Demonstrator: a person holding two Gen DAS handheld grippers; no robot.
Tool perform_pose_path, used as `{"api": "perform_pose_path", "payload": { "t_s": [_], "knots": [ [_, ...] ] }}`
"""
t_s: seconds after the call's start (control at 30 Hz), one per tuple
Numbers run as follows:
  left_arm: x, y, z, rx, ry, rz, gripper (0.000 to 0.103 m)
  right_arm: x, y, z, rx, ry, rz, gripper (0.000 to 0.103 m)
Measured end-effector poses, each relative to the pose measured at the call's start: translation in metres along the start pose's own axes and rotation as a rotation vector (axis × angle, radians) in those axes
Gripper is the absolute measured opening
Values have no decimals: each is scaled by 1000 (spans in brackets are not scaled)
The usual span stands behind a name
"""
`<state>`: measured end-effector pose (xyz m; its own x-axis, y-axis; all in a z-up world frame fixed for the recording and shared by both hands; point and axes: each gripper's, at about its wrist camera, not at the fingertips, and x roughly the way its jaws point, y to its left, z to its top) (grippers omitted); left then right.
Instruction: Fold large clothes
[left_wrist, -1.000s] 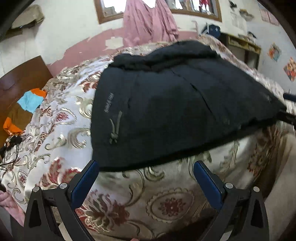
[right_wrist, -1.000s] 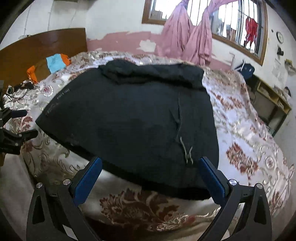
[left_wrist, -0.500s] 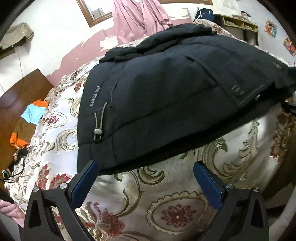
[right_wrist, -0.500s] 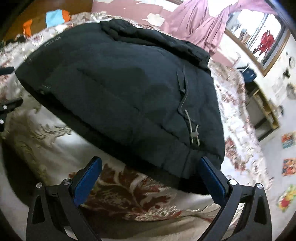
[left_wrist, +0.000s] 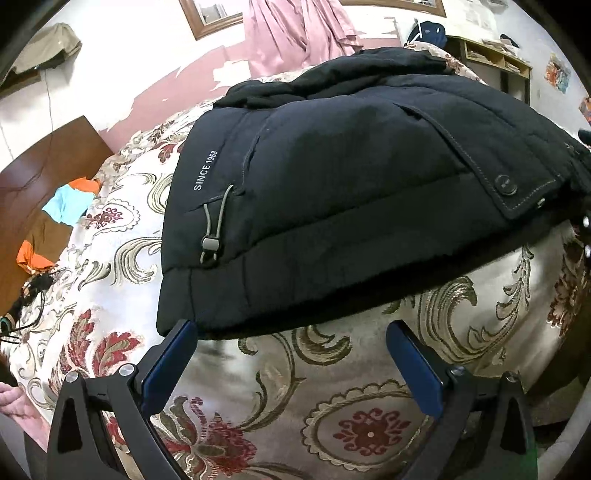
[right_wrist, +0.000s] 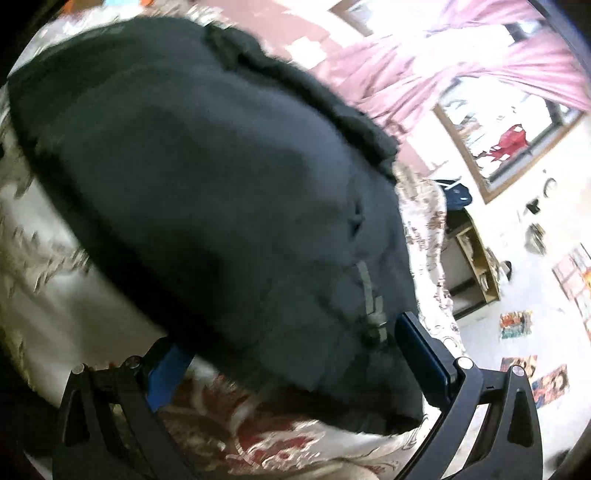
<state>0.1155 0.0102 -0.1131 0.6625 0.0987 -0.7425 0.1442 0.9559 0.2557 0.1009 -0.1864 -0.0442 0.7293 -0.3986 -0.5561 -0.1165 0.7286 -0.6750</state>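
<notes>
While the black jacket lies spread on the floral bed, my left gripper gapes wide right at its hem, and my right gripper, fingers wide apart too, straddles the opposite hem corner, blurry.

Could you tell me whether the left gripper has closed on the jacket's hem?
No, the left gripper is open, its fingers spread just below the black jacket hem.

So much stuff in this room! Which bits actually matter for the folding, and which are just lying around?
Part of the job:
- black jacket spread on the bed
- left gripper, jaws open at the hem
- right gripper, jaws open around a corner

Just lying about:
- orange and blue clothes
- pink curtain
- blue backpack
- floral bedspread
</notes>
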Motion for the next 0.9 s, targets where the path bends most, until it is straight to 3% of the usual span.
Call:
{"api": "perform_pose_path", "payload": {
  "t_s": [0.17,0.3,0.67,0.9],
  "knots": [
    [-5,-6,1,27,-28,18,103,-19,-19,-6,115,-144,3,101],
    [-5,-16,1,75,-52,110,103,-24,-24,-13,156,-197,-9,101],
    [8,-36,5,204,-168,292,103,-12,-37,-23,224,-239,29,101],
    [18,-26,9,176,-158,265,103,-7,-27,-21,160,-216,-26,101]
  ]
}}
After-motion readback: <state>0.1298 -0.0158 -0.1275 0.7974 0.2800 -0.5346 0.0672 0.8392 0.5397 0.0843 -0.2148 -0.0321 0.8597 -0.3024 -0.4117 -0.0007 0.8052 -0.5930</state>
